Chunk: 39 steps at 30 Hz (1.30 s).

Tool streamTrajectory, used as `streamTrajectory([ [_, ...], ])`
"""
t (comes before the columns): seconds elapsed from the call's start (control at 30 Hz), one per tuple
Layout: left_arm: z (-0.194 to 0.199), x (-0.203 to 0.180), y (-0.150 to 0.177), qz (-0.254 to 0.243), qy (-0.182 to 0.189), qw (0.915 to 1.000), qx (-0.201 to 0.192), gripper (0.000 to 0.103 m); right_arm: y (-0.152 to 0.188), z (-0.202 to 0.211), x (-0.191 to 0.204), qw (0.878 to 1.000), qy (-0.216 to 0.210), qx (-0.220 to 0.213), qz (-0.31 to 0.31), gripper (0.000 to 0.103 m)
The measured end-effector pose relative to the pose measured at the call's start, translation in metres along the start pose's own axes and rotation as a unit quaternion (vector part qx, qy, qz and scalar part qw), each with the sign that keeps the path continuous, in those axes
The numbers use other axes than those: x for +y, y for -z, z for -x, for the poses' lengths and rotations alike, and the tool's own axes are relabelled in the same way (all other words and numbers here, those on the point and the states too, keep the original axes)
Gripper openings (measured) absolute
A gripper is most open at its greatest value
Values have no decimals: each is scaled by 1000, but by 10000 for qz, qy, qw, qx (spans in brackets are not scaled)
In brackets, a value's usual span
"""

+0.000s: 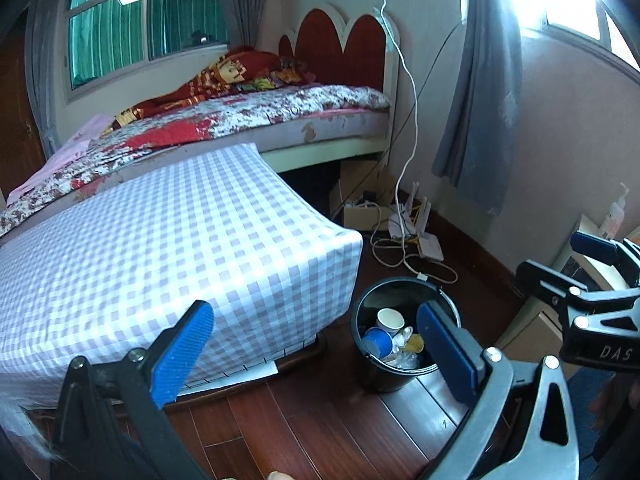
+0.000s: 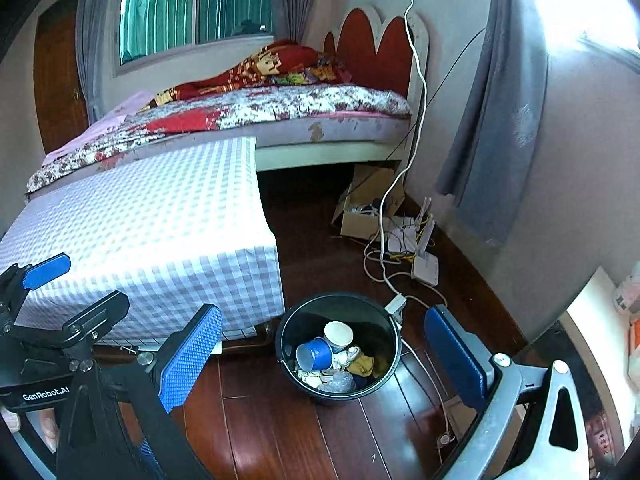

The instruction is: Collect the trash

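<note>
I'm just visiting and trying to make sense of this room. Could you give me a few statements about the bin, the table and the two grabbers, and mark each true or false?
1. The black trash bin stands on the wooden floor beside the checkered table. True.
2. The bin is empty. False: it holds a blue cup, a white paper cup and crumpled wrappers.
3. The right gripper is clamped on a cup. False: its jaws are wide apart and hold nothing.
4. The left gripper is open too. True.
5. The trash still lies on the tablecloth. False: no trash shows on it.
</note>
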<state>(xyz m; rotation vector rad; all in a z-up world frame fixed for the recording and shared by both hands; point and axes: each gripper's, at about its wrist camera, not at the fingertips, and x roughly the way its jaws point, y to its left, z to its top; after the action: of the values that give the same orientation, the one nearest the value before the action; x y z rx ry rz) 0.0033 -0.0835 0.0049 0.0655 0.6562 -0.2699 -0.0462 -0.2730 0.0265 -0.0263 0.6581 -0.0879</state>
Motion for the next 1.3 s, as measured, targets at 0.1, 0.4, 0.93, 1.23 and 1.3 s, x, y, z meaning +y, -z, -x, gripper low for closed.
streamTrajectory([
  [0.1, 13, 2, 1, 96, -31, 9999, -58, 102, -2, 21, 1, 9999, 4, -135, 30, 102],
  [0.4, 44, -3, -1, 141, -39, 9993, -350, 102, -4, 57, -4, 9989, -32, -457, -69, 102],
  [0.93, 47, -11, -3, -7, -39, 9990, -449, 102, 0, 55, -14, 9992, 34, -382, -138, 102],
  [1.23, 48, -16, -4, -53, -27, 9989, -460, 102, 1, 54, -14, 9992, 42, -377, -145, 102],
  [1.3, 48, -16, -4, -49, -26, 9990, -446, 102, 2, 55, -13, 9992, 48, -374, -144, 102],
])
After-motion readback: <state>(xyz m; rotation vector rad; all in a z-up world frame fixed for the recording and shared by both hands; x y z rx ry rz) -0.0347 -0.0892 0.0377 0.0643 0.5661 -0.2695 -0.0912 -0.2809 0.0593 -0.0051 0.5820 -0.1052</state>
